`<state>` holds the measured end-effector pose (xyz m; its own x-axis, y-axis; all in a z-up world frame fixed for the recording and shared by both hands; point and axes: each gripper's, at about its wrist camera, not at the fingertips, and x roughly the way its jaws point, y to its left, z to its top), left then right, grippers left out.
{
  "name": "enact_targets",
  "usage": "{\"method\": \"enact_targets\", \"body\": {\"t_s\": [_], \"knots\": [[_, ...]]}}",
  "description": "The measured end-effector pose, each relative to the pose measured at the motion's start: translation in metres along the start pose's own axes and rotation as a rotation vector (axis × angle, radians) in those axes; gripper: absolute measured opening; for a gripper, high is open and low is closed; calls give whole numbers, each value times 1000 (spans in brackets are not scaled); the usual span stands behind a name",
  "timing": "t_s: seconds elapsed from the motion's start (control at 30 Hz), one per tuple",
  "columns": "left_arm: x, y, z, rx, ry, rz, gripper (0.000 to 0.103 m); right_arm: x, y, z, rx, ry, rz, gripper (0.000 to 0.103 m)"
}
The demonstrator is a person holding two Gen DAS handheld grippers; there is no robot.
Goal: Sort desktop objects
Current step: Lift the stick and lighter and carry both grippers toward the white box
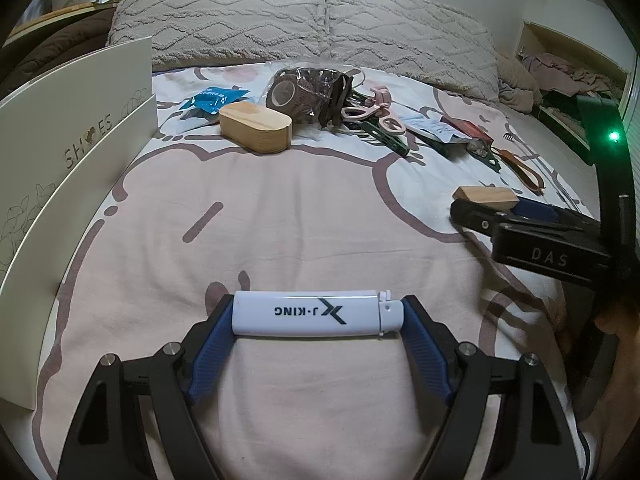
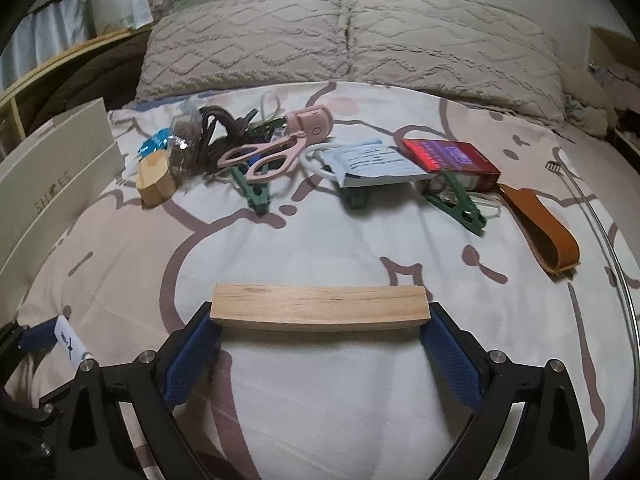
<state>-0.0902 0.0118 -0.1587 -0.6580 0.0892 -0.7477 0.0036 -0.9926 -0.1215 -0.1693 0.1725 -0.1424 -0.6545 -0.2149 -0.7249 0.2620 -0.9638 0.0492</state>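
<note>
A white lighter printed "J-KING" lies crosswise between the blue pads of my left gripper, which is shut on its two ends just above the pink bedsheet. In the right wrist view a flat wooden block spans my right gripper, whose pads press on both its ends. The left wrist view also shows the right gripper with the wooden block at the right. The lighter shows at the right wrist view's lower left.
A white shoe box stands open along the left. Further back lie an oval wooden box, a tape roll, pink scissors, green clips, a red box and a brown leather strap. Pillows lie behind.
</note>
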Motion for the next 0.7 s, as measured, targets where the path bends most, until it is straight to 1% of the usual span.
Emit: {"method": "enact_targets", "body": {"t_s": [0.33, 0.47, 0.7], "knots": [[-7, 2, 3, -17, -15, -28, 81, -22, -7, -11, 83, -19, 44, 99], [-14, 0, 6, -6, -30, -48, 81, -36, -3, -13, 76, -45, 21, 99], [-43, -11, 22, 63, -104, -53, 81, -54, 3, -11, 62, -77, -3, 99]]}}
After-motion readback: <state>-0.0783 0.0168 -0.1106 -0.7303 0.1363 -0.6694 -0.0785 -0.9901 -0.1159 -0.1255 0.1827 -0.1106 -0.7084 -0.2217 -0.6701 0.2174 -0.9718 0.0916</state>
